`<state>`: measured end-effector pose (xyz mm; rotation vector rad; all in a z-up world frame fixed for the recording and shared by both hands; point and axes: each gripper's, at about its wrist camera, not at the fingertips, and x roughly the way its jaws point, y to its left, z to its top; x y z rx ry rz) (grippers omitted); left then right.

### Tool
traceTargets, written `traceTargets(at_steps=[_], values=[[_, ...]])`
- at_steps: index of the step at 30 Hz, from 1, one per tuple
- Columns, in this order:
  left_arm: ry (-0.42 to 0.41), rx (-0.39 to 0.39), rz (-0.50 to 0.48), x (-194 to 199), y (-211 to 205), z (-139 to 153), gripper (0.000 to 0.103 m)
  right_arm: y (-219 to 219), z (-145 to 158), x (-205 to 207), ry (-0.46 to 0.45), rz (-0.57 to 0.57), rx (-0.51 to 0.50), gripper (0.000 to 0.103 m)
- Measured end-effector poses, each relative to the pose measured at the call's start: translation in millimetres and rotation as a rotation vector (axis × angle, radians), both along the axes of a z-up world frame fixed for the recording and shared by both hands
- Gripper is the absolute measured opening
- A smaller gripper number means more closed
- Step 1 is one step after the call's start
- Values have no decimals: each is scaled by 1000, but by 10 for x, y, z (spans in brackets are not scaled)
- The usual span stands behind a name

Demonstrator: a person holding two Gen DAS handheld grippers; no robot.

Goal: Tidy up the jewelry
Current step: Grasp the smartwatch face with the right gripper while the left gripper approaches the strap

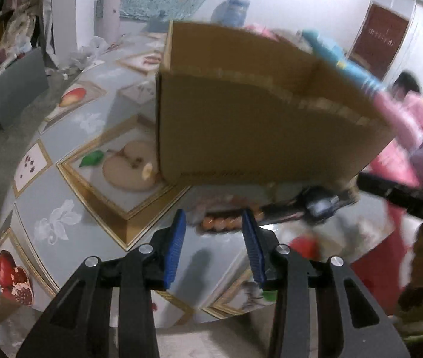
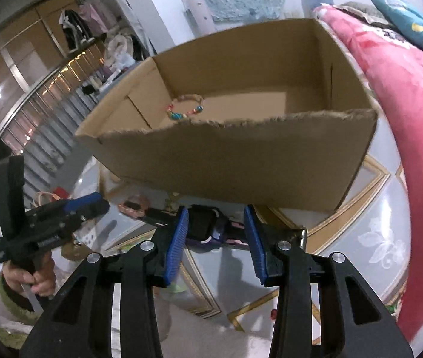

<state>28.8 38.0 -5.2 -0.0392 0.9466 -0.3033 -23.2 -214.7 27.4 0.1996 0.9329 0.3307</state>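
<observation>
An open cardboard box [image 2: 226, 161] stands on the table, its near wall torn along the top. Inside it lies a colourful bead bracelet [image 2: 186, 107]. My right gripper [image 2: 215, 220] is open just in front of the box. A dark watch-like piece [image 2: 205, 226] lies on the table in the gap beyond its blue pads, untouched. My left gripper [image 1: 214, 223] is open too, and an orange bead bracelet [image 1: 223, 222] shows blurred beyond its tips. In the right wrist view, the left gripper [image 2: 87, 205] comes in from the left, held by a hand [image 2: 32, 277]. A pink bracelet [image 2: 133, 204] lies near it.
The round table [image 1: 77, 179] carries a grey cloth with fruit pictures and gold borders; its edge curves close below both grippers. A pink floral blanket [image 2: 405, 119] is heaped to the right of the box. A person in pink [image 1: 405, 95] is at the far right.
</observation>
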Motion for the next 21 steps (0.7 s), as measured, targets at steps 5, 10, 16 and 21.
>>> traceTargets(at_steps=[5,10,16,21], values=[[-22,107,-29,20,-151,-91,38,139,-98,27,0,13,-62,38],[-46,187,-50,56,-235,-135,38,171,-234,13,27,21,-104,36],[-65,222,-22,128,-242,-154,38,164,-295,31,50,25,-106,34],[-59,182,22,208,-160,-192,40,140,-301,13,48,36,-115,34]])
